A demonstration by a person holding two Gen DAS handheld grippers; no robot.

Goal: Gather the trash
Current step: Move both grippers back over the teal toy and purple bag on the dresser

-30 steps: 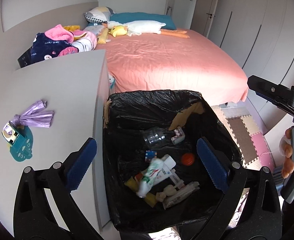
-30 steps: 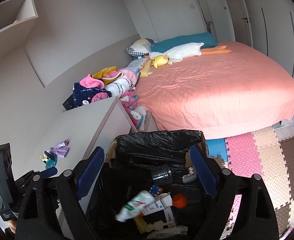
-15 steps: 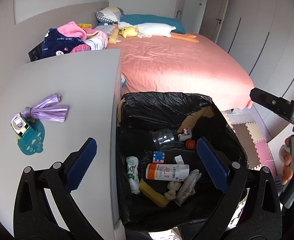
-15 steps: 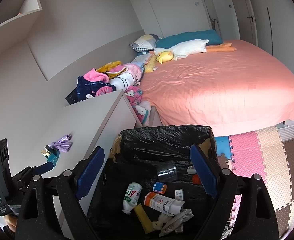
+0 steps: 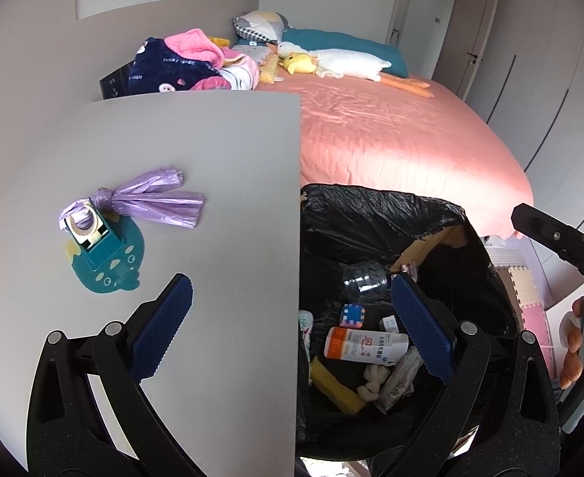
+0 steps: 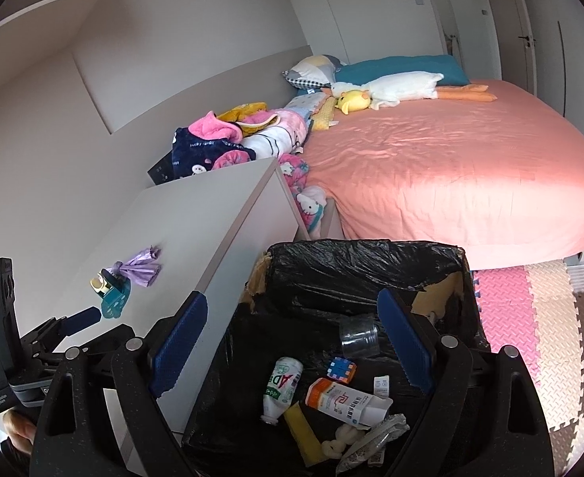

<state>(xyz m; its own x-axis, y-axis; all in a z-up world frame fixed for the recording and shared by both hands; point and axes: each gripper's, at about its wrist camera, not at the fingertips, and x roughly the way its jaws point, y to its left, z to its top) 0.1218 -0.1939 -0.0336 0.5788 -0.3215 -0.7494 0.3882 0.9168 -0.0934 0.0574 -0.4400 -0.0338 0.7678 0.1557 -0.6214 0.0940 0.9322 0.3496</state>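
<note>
White bottle (image 6: 283, 383) hidden from left wrist.

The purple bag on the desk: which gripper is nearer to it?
Left. The left gripper hangs open over the desk's edge, near the purple bag; the right gripper hangs open over the bin, farther off.

We see both fisheye views evenly lit by soft daylight, with a brighter patch on the pink bedsheet (image 6: 451, 167) at right. Straight edges bow towards dark vignetted corners. The black bin liner (image 5: 379, 214) shows faint sheen; focus stays sharp throughout.
</note>
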